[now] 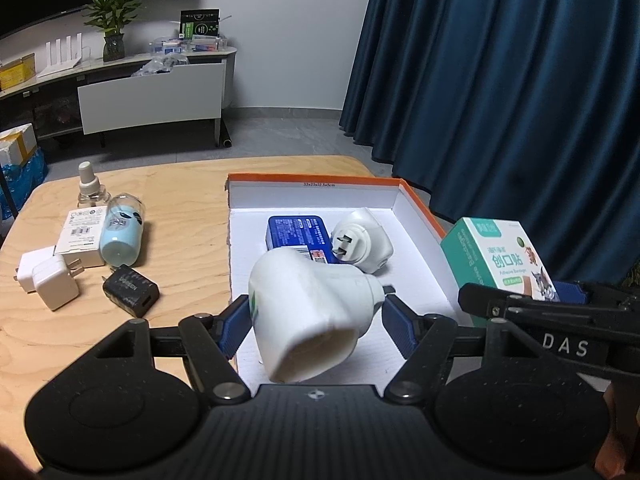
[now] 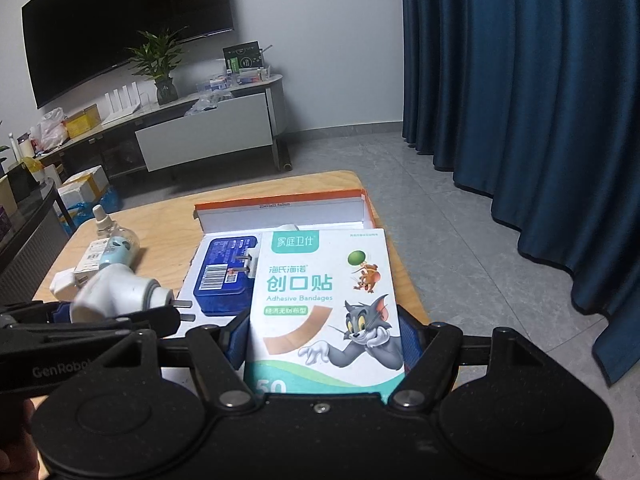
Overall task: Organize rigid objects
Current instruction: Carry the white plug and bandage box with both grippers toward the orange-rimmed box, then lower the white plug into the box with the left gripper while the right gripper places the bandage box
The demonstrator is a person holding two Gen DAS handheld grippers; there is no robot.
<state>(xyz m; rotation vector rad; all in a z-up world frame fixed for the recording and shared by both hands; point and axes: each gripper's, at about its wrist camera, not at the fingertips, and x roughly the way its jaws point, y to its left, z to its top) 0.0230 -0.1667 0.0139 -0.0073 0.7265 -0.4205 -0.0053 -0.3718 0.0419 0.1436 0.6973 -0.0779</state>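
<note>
- Left gripper [image 1: 312,316]: we see its blue-padded fingers [image 1: 234,326] clamped on a white plug-in vaporizer [image 1: 308,316], held above the near part of the open cardboard box [image 1: 316,182]. The vaporizer lies crosswise between the fingers, its open hollow end toward the camera and its metal prongs pointing right, past the right finger.
- Right gripper [image 2: 324,336]: its fingers [image 2: 236,338] grip the lower sides of a box of adhesive bandages [image 2: 326,300]. The printed face is turned to the camera, and the box rises upright beyond the fingertips, over the right side of the cardboard box.
- Cardboard box interior: we note a blue tin [image 1: 298,238] lying flat against the white floor and a second white plug adapter [image 1: 362,240] just beside it, prongs facing the camera.
- Wooden surface [image 1: 192,208], left of the box: a clear spray bottle [image 1: 90,188], a pale blue bottle [image 1: 120,230] on its side, a small white carton [image 1: 80,236], two white chargers [image 1: 54,282] and a black charger [image 1: 132,290], all well apart from both grippers.
</note>
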